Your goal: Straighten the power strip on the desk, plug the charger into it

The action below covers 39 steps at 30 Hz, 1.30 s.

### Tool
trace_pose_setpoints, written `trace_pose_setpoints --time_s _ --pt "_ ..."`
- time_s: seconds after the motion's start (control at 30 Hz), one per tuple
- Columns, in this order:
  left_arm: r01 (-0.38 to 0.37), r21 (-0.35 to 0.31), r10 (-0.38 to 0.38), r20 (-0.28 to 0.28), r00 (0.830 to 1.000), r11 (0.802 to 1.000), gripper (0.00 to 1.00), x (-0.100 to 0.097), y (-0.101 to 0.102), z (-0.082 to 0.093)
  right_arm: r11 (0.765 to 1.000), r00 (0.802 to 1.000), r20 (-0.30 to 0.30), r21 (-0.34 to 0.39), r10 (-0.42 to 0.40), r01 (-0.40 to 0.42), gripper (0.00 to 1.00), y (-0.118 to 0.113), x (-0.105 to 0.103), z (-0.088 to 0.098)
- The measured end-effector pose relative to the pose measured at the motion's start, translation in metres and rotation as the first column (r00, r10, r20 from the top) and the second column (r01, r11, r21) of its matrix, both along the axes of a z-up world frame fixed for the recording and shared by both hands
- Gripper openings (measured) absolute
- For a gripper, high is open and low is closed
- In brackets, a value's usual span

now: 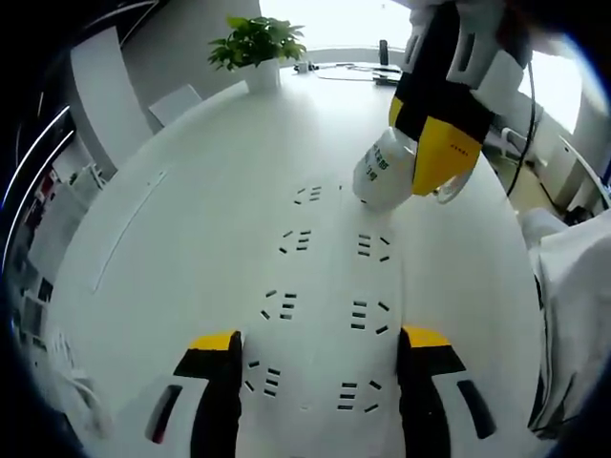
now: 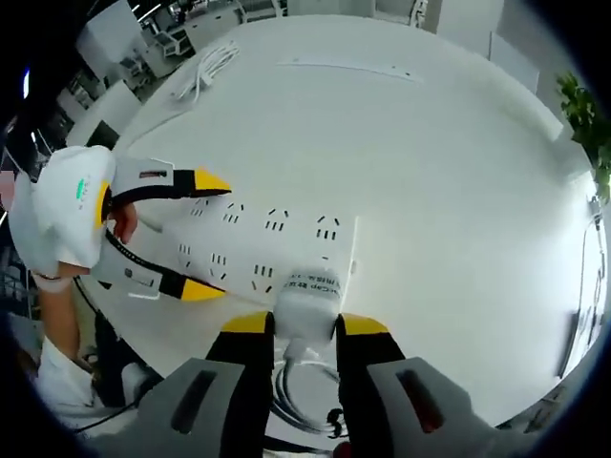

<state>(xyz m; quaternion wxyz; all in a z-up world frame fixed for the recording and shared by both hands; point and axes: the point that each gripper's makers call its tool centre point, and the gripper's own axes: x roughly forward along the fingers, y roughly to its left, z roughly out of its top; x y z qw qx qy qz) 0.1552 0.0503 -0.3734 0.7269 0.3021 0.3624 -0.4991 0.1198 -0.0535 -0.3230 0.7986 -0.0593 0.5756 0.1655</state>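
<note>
A white power strip (image 1: pixel 325 286) with several socket groups lies flat on the white desk (image 1: pixel 191 191), running away between the jaws of my left gripper (image 1: pixel 320 367), which press on its two long sides. My right gripper (image 1: pixel 415 153) comes in from the upper right, shut on a white charger (image 1: pixel 377 172) held at the strip's far right corner. In the right gripper view the charger (image 2: pixel 307 296) sits between the yellow tips of my right gripper (image 2: pixel 305 324), at the near edge of the strip (image 2: pixel 258 239). The left gripper (image 2: pixel 210 235) clamps the strip's left end. Whether the charger's prongs sit in a socket is hidden.
A potted plant (image 1: pixel 256 43) and dark cables (image 1: pixel 358 72) stand at the desk's far end. A coiled white cable (image 2: pixel 205 62) and a long thin slot (image 2: pixel 344 67) lie across the desk. The charger's cord (image 2: pixel 296 396) hangs below. A gloved hand (image 2: pixel 62 205) holds the left gripper.
</note>
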Motion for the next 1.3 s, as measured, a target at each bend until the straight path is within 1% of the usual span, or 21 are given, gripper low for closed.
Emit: trace_pose_setpoints --time_s 0.13,0.17,0.2,0.3,0.53,0.8,0.97,1.07,1.17,1.3 --pt "0.004 -0.001 -0.004 0.002 1.0 1.0 0.66 0.0 0.0 0.0 1.0 1.0 -0.007 0.012 -0.019 0.019 0.23 0.001 0.01 0.005" --pt "0.004 -0.001 -0.004 0.003 1.0 1.0 0.66 0.0 0.0 0.0 1.0 1.0 -0.023 0.01 -0.018 0.018 0.23 0.001 0.009 0.004" --pt "0.004 -0.003 -0.004 0.002 1.0 1.0 0.67 0.0 -0.001 0.0 1.0 1.0 -0.027 0.0 0.003 -0.003 0.23 0.001 0.009 0.004" --pt "0.004 -0.001 -0.004 0.001 1.0 1.0 0.67 -0.001 -0.001 0.0 1.0 0.999 -0.027 -0.017 0.022 -0.023 0.23 0.002 0.007 0.003" --pt "0.01 0.001 -0.01 0.005 1.0 1.0 0.66 -0.002 -0.001 0.0 0.999 0.999 -0.045 -0.02 0.026 -0.027 0.23 0.0 0.009 0.002" --pt "0.013 0.001 -0.013 0.008 1.0 1.0 0.66 -0.004 -0.001 0.0 0.998 0.998 -0.049 -0.039 0.045 -0.047 0.23 0.001 0.01 0.0" --pt "0.018 0.007 -0.019 0.015 1.0 1.0 0.65 -0.005 -0.001 0.0 0.998 0.998 -0.049 -0.044 0.04 -0.043 0.22 0.0 0.012 0.0" --pt "0.026 0.014 -0.026 0.021 0.999 1.0 0.64 -0.005 -0.002 0.001 0.998 0.998 -0.063 -0.047 0.03 -0.033 0.22 0.001 0.014 -0.001" --pt "0.022 0.018 -0.022 0.021 1.0 1.0 0.64 -0.006 -0.001 0.001 0.997 0.997 -0.062 -0.06 0.05 -0.053 0.21 0.0 0.014 -0.002" --pt "0.023 0.017 -0.023 0.023 0.999 1.0 0.64 -0.006 -0.001 0.001 0.997 0.997 -0.059 -0.058 0.054 -0.057 0.2 0.0 0.015 -0.002"
